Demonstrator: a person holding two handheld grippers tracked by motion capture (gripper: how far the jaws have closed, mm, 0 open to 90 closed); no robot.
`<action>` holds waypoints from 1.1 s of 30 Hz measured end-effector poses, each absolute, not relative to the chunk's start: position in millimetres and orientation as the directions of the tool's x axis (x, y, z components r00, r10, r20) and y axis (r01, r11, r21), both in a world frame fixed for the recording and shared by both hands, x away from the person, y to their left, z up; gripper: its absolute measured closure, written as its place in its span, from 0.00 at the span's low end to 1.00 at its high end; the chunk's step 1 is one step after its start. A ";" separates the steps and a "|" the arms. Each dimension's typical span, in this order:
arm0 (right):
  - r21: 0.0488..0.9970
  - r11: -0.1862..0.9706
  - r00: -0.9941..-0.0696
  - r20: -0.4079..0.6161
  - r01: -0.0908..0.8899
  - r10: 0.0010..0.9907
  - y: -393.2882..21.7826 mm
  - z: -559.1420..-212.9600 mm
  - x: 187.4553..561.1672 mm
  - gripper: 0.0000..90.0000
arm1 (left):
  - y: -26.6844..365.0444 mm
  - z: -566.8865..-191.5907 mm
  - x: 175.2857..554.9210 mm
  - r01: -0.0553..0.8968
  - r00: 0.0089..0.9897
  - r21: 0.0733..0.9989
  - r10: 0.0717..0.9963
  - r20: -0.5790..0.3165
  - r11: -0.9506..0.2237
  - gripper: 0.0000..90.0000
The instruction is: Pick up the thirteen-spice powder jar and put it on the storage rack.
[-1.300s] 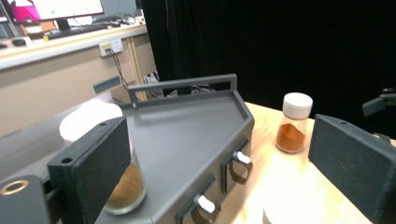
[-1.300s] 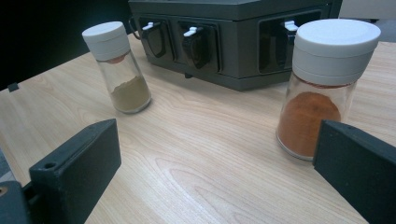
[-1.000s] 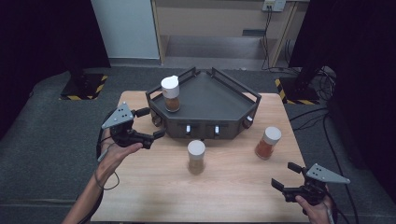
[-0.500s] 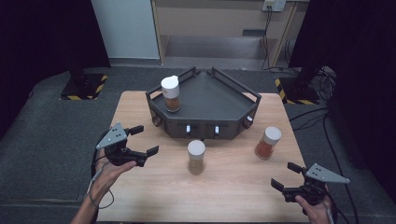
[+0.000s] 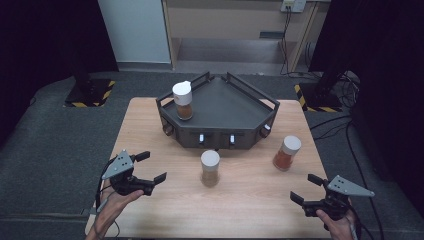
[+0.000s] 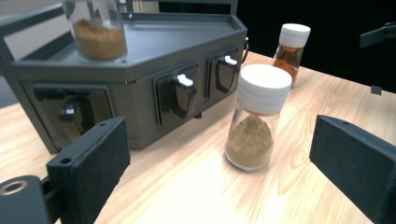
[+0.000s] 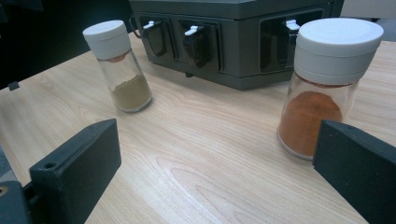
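On the wooden table sits a dark rack with 1 spice jar already standing upright on its top tray, near the back left corner; counts as 1 of 3 placed, judging by how things lie. Left to do: 2 jars on the bare wood. Just in front of the rack stands the middle jar, white-capped, holding greenish-brown powder, upright and untouched. Well to its right stands the orange jar, also upright, apart from the rack. Near the table's front left edge hovers the left gripper, jaws spread wide and holding nothing, aimed at the middle jar, which sits between the jaws but farther off. Near the front right edge waits the right gripper, likewise spread and empty, with the orange jar just ahead of its right jaw. Likely next: closing in on a jar and lifting it to the tray.
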State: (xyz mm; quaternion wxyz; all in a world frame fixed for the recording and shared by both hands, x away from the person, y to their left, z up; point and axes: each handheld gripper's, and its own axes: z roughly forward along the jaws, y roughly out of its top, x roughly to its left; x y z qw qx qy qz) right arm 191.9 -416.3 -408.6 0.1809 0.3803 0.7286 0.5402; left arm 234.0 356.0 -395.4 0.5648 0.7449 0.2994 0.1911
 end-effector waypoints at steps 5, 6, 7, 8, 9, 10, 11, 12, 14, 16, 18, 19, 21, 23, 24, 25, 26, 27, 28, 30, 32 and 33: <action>0.925 0.126 -0.645 0.148 0.358 0.750 -416.3 -408.5 191.5 0.02 | 357.8 -402.2 223.7 0.238 0.745 0.948 0.665 -0.037 -0.213 0.04; 0.925 0.126 -0.645 0.148 0.358 0.750 -416.4 -408.5 191.6 0.02 | 358.6 -404.1 220.7 0.234 0.744 0.949 0.667 -0.033 -0.213 0.04; 0.925 0.127 -0.645 0.147 0.358 0.750 -416.3 -408.4 191.4 0.02 | 360.1 -406.5 218.7 0.234 0.744 0.950 0.667 -0.040 -0.205 0.04; 0.925 0.127 -0.646 0.146 0.357 0.749 -416.3 -408.4 191.2 0.02 | 361.3 -408.1 216.7 0.235 0.743 0.951 0.667 -0.042 -0.201 0.04; 0.926 0.126 -0.646 0.146 0.356 0.749 -416.3 -408.4 191.2 0.02 | 362.1 -410.0 214.2 0.229 0.741 0.953 0.671 -0.039 -0.198 0.04; 0.926 0.126 -0.646 0.146 0.356 0.749 -416.3 -408.4 191.2 0.02 | 363.3 -411.6 212.8 0.228 0.739 0.954 0.672 -0.041 -0.192 0.05; 0.926 0.126 -0.646 0.146 0.357 0.749 -416.3 -408.3 191.2 0.02 | 364.5 -413.3 212.0 0.230 0.739 0.955 0.672 -0.047 -0.185 0.05; 0.926 0.127 -0.647 0.146 0.356 0.749 -416.3 -408.3 191.1 0.02 | 365.2 -414.4 211.0 0.230 0.737 0.956 0.674 -0.047 -0.184 0.05; 0.926 0.128 -0.647 0.145 0.355 0.749 -416.1 -408.2 191.0 0.02 | 366.8 -416.8 209.8 0.234 0.736 0.955 0.674 -0.052 -0.181 0.05; 0.926 0.128 -0.648 0.145 0.355 0.748 -416.1 -408.2 191.0 0.02 | 368.0 -418.3 209.0 0.241 0.736 0.952 0.675 -0.054 -0.187 0.05; 0.926 0.127 -0.647 0.145 0.355 0.748 -416.1 -408.1 191.0 0.02 | 370.0 -419.7 207.2 0.245 0.733 0.951 0.678 -0.055 -0.188 0.05; 0.926 0.127 -0.647 0.145 0.355 0.748 -416.2 -408.2 191.0 0.02 | 371.2 -421.4 206.2 0.248 0.732 0.952 0.679 -0.062 -0.179 0.05; 0.927 0.127 -0.649 0.145 0.354 0.747 -416.4 -408.4 191.0 0.02 | 372.3 -422.8 205.8 0.255 0.733 0.950 0.677 -0.066 -0.183 0.04; 0.927 0.126 -0.649 0.146 0.353 0.746 -416.3 -408.4 191.2 0.02 | 372.7 -423.5 205.2 0.246 0.733 0.952 0.677 -0.058 -0.185 0.04; 0.927 0.127 -0.650 0.146 0.354 0.746 -416.2 -408.4 191.2 0.02 | 373.3 -424.6 204.9 0.240 0.732 0.955 0.679 -0.059 -0.175 0.04; 0.927 0.129 -0.650 0.145 0.353 0.746 -415.9 -408.2 191.1 0.02 | 374.4 -426.1 205.1 0.236 0.732 0.958 0.678 -0.063 -0.166 0.04; 0.927 0.130 -0.651 0.143 0.353 0.746 -415.7 -408.1 191.0 0.02 | 375.6 -427.3 205.6 0.236 0.732 0.959 0.678 -0.068 -0.159 0.04; 0.927 0.129 -0.651 0.144 0.352 0.745 -415.8 -408.2 191.0 0.02 | 376.1 -427.9 205.5 0.235 0.730 0.959 0.680 -0.066 -0.159 0.04; 0.928 0.128 -0.650 0.144 0.351 0.746 -415.8 -408.5 191.0 0.02 | 376.4 -428.4 204.8 0.230 0.727 0.960 0.684 -0.061 -0.158 0.04; 0.928 0.128 -0.650 0.143 0.351 0.746 -415.6 -408.5 191.0 0.02 | 378.8 -429.4 204.3 0.218 0.727 0.965 0.684 -0.060 -0.148 0.04; 0.928 0.137 -0.652 0.135 0.348 0.746 -414.7 -407.9 190.8 0.02 | 380.5 -430.7 203.7 0.213 0.726 0.968 0.685 -0.064 -0.135 0.03; 0.927 0.141 -0.653 0.131 0.347 0.746 -414.3 -407.7 190.9 0.02 | 381.1 -431.2 203.6 0.213 0.725 0.968 0.685 -0.068 -0.130 0.03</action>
